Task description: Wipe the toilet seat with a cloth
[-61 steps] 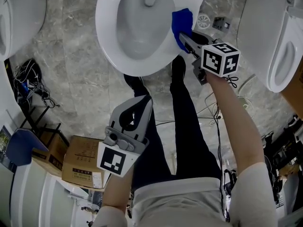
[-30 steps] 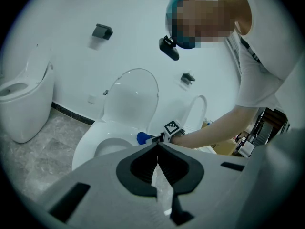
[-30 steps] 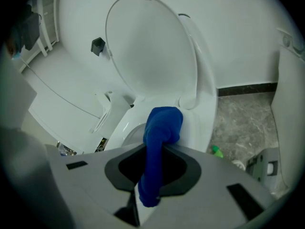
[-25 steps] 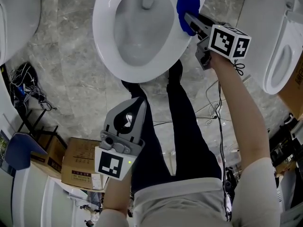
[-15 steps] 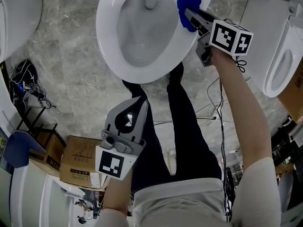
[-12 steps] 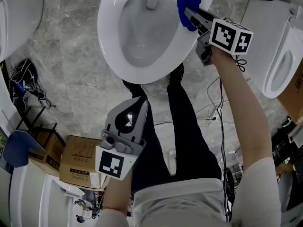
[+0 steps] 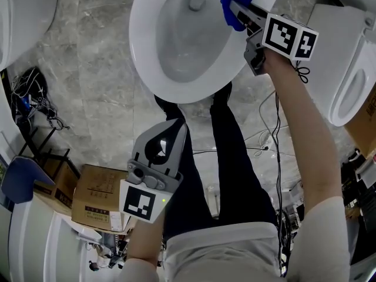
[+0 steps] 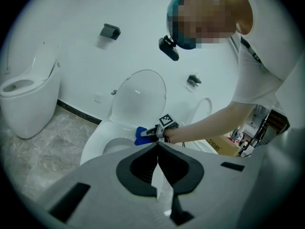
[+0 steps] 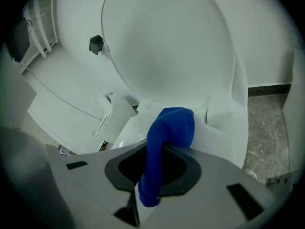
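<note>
Right claw (image 7: 239, 10) is clamped on the one blue cloth (image 9: 169, 128), which lies on the toilet seat (image 7: 147, 51) at its back right. Left claw (image 8: 157, 159) is closed on nothing, well back from the seat. Only the gripper views show the raised lid (image 9: 167, 42). The head view shows three toilets, with a second toilet (image 7: 346, 57) right of the seat and a third toilet (image 7: 23, 10) left of it.

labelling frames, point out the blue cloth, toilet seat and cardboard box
blue cloth (image 9: 171, 125), right gripper view, bunched upper end
toilet seat (image 7: 143, 46), head view, left rim
cardboard box (image 7: 95, 194), head view, top face
</note>
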